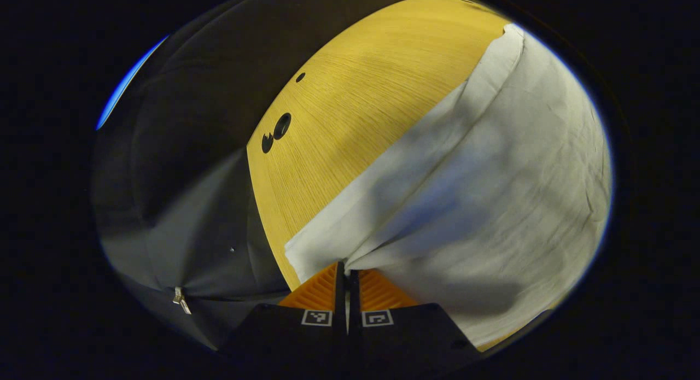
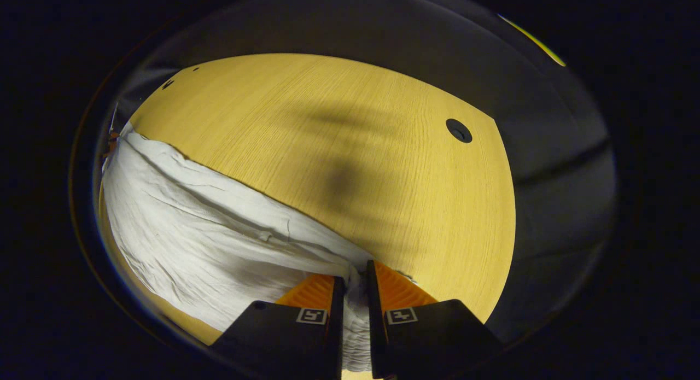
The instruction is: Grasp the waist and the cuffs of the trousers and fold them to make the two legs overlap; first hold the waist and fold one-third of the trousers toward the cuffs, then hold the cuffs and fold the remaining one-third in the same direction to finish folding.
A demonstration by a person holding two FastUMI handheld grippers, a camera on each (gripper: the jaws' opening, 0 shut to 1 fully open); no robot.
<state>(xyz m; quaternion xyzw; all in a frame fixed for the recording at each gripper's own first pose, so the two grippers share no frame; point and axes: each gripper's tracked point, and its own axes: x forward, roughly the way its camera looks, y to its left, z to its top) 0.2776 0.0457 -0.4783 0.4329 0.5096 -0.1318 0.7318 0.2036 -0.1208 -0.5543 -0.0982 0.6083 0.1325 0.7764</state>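
No words, brands or numbers can be read anywhere. The only signs are small square black-and-white coded markers: two on the left tool (image 1: pixel 346 270), one on each finger body, side by side at the bottom of the left gripper view, and two likewise on the right tool (image 2: pixel 354 284) at the bottom of the right gripper view. Their patterns are blocky shapes, not letters. The trousers (image 1: pixel 481 205) and the counter (image 2: pixel 339 150) carry no print.

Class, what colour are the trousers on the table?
White, plain with no pattern; the trousers show best in the right gripper view.
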